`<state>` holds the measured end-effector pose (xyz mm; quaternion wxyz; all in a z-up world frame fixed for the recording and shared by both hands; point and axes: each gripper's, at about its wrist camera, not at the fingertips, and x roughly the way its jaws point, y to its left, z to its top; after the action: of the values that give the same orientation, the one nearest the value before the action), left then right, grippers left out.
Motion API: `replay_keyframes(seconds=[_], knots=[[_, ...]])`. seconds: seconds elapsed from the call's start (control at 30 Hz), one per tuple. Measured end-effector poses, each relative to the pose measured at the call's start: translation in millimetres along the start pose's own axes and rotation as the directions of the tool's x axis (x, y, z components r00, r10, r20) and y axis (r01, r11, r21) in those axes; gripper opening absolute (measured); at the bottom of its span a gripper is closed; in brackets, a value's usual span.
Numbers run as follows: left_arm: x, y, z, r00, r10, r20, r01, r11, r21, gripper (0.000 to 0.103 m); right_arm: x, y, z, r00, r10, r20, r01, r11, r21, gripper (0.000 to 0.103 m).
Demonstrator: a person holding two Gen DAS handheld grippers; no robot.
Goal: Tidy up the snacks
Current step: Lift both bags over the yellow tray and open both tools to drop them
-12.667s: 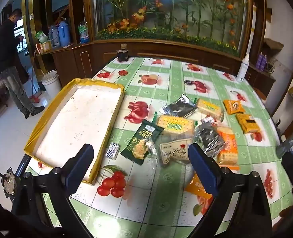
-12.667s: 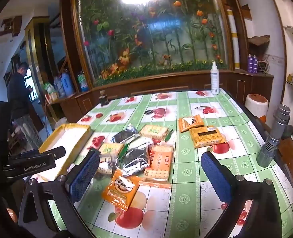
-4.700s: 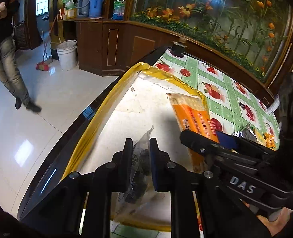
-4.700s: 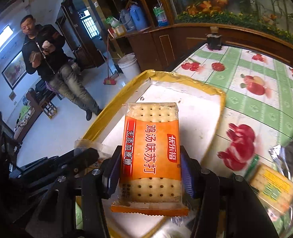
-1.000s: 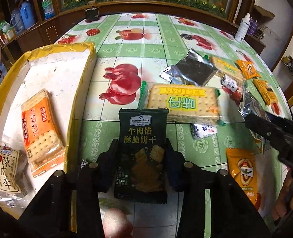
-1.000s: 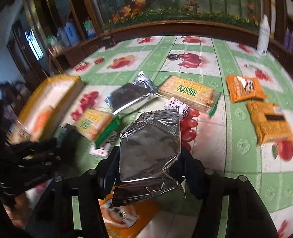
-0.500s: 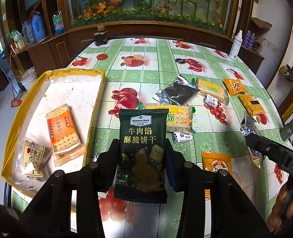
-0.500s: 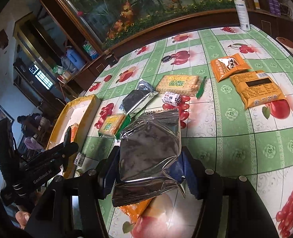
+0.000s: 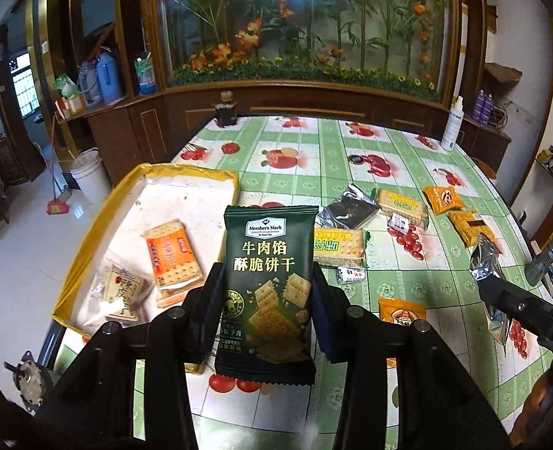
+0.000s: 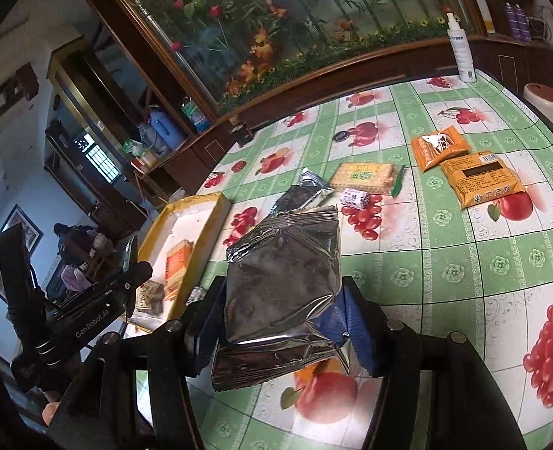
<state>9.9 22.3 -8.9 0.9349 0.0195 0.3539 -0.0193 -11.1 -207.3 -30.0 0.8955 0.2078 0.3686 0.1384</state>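
Left wrist view: your left gripper (image 9: 267,296) has its fingers (image 9: 212,302) clamped on a dark green packet (image 9: 269,292), held upright above the table (image 9: 351,180). Its label reads "Member's Mark" over the Chinese line 牛肉馅酥脆饼干. Only this view looks squarely into the yellow-rimmed tray (image 9: 100,217) at your left, where an orange cracker pack (image 9: 173,255) and a clear wrapped sweet (image 9: 120,292) lie on the white bottom. A small orange packet (image 9: 402,313) lies on the table just right of your fingers. At the far right edge, a silver pouch shows edge-on in your other gripper.

Right wrist view: your right gripper (image 10: 282,322) pinches that silver pouch (image 10: 282,285) at its lower part, foil face plain, no print readable. This view alone shows "GenRobot.AI" on the left tool's body, and the barcoded back of an orange pack (image 10: 480,180) beside another orange packet (image 10: 439,146). A green-labelled cracker pack (image 10: 366,178) lies past the pouch.
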Motion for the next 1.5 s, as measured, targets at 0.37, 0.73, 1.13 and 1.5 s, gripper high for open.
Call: replay_keyframes(seconds=[0.37, 0.73, 1.13, 1.5], knots=[[-27.6, 9.9, 1.0, 0.997, 0.037, 0.066, -0.036, 0.999, -0.025, 0.040, -12.2, 19.1, -6.1, 0.999, 0.048, 0.017, -0.047, 0.999, -0.005, 0.061], [-36.5, 21.5, 0.9, 0.994, 0.060, 0.093, -0.056, 0.998, -0.042, 0.040, -12.5, 31.3, -8.2, 0.997, 0.069, 0.025, -0.068, 0.997, -0.018, 0.061], [-44.7, 36.3, 2.0, 0.986, 0.123, 0.114, -0.114, 0.990, -0.083, 0.041, -7.2, 42.5, -8.1, 0.994, 0.106, 0.026, -0.106, 0.994, -0.024, 0.061], [-44.2, 50.1, 7.7, 0.971, 0.193, 0.140, -0.180, 0.979, -0.097, 0.041, 11.6, 60.5, -8.4, 0.990, 0.137, -0.016, -0.137, 0.989, -0.045, 0.061]])
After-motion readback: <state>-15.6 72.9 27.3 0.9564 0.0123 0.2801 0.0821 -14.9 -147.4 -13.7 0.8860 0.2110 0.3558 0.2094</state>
